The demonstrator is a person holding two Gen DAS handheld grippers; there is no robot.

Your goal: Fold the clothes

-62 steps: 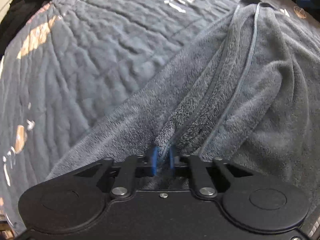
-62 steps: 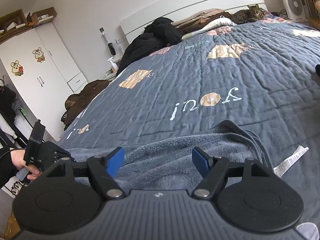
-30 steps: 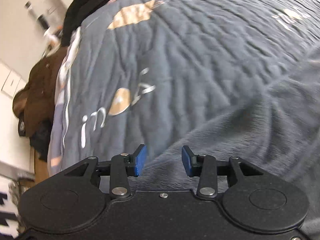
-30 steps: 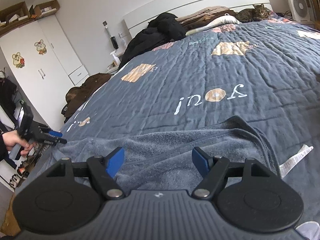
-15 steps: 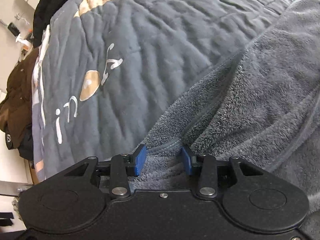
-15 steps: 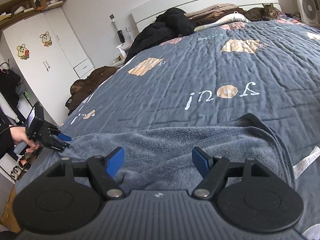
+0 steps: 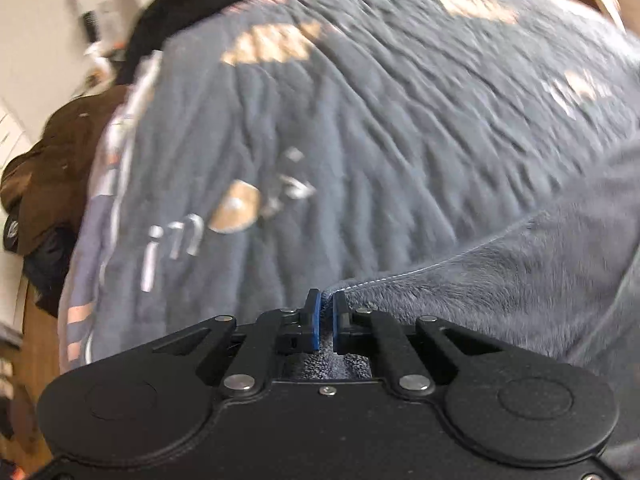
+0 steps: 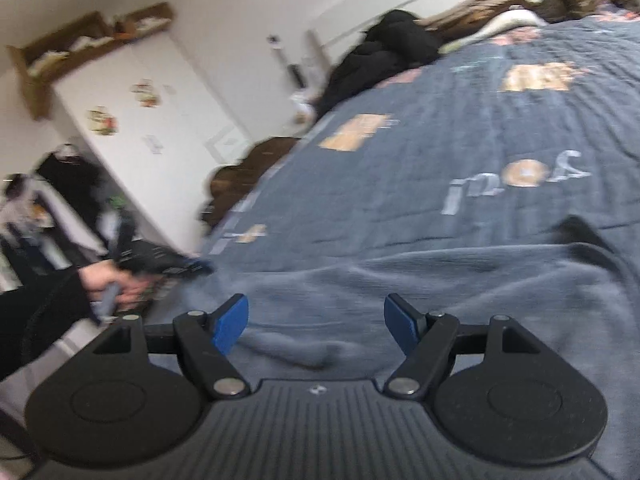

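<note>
Grey fleece garment (image 7: 500, 300) edge is clamped in left tool (image 7: 326, 312); right tool (image 8: 316, 320) gapes above it.

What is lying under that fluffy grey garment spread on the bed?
The grey garment lies on a dark blue quilt printed with tan patches and white lettering. Whatever is beneath the garment's middle is covered.

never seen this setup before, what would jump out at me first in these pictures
A fluffy grey garment sprawls across the near end of a dark blue quilt printed with tan patches and white letters. The left gripper is shut on the garment's stitched edge at its left corner, while the right gripper hangs open above the middle. A black heap of clothes sits near the headboard.
</note>
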